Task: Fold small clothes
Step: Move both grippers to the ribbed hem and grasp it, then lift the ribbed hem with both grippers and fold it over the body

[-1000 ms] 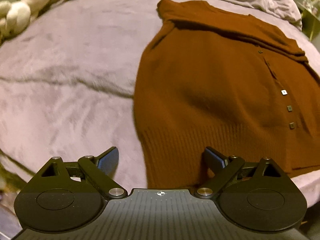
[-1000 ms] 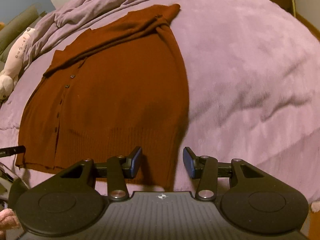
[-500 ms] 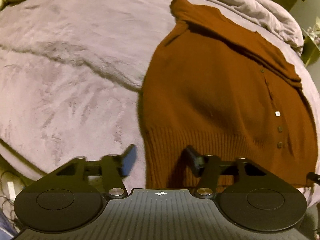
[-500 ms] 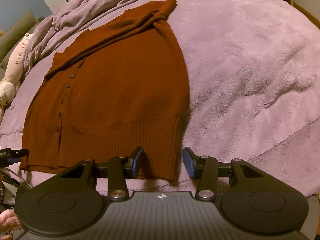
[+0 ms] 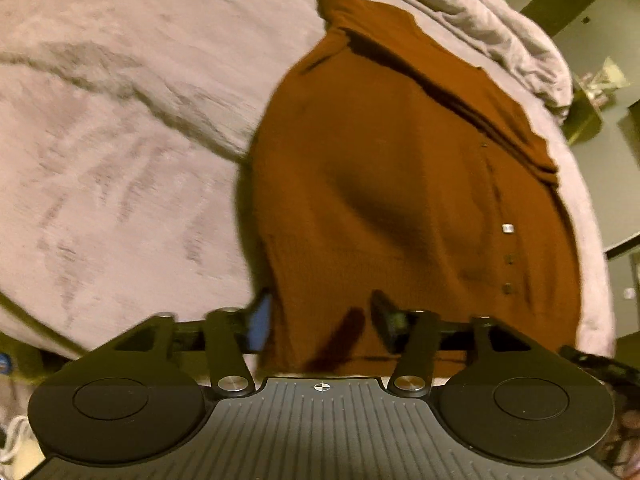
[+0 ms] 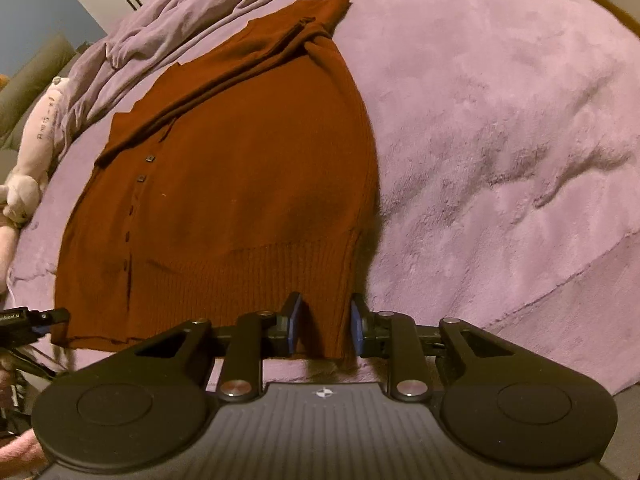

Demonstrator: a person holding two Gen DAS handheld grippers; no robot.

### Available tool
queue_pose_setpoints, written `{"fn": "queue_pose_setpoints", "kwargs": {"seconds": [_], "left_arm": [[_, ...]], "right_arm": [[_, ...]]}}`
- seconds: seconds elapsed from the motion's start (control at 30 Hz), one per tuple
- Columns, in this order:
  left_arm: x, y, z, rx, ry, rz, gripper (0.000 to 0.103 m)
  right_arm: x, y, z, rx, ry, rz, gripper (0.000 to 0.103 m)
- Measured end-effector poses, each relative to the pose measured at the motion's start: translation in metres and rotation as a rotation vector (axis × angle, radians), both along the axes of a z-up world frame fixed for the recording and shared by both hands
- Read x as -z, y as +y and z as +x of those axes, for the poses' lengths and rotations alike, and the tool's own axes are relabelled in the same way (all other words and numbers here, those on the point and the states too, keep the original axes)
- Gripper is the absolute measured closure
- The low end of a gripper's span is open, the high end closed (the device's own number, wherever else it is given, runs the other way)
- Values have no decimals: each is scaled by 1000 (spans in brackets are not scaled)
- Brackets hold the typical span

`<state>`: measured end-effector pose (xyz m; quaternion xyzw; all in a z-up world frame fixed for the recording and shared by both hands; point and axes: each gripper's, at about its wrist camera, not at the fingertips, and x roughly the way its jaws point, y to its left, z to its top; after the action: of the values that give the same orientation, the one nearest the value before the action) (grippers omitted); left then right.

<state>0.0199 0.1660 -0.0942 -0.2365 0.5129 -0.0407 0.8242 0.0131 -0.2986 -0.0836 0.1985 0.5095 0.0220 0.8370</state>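
Observation:
A rust-brown buttoned cardigan (image 5: 400,184) lies flat on a lilac blanket, sleeves folded across its top; it also shows in the right wrist view (image 6: 240,184). My left gripper (image 5: 320,320) is open, its jaws standing either side of the hem's left corner, the knit between them. My right gripper (image 6: 325,322) is open with narrower jaws, straddling the hem's right corner. Neither has closed on the cloth. The left gripper's tip (image 6: 44,317) shows at the hem's far corner in the right wrist view.
The lilac blanket (image 6: 500,140) covers the bed, bunched into folds behind the cardigan (image 5: 500,20). A plush toy (image 6: 32,160) lies at the bed's left side. The bed's front edge runs just under both grippers.
Both grippers have moved forward onto the hem. The left jaws have narrowed from wide open, and the hem corners now sit between the jaws.

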Motion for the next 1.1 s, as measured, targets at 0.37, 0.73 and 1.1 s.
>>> {"fn": "queue_pose_setpoints", "kwargs": {"seconds": [0.37, 0.73, 1.1], "left_arm": [[-4, -7, 13, 73, 32, 82, 92], [-83, -13, 37, 76, -196, 32, 95], [-67, -2, 140, -127, -210, 144, 95]], "right_arm": [[3, -2, 7, -9, 36, 52, 94], [-38, -16, 40, 15, -85, 215, 98], [-49, -1, 149, 3, -236, -28, 98]]}}
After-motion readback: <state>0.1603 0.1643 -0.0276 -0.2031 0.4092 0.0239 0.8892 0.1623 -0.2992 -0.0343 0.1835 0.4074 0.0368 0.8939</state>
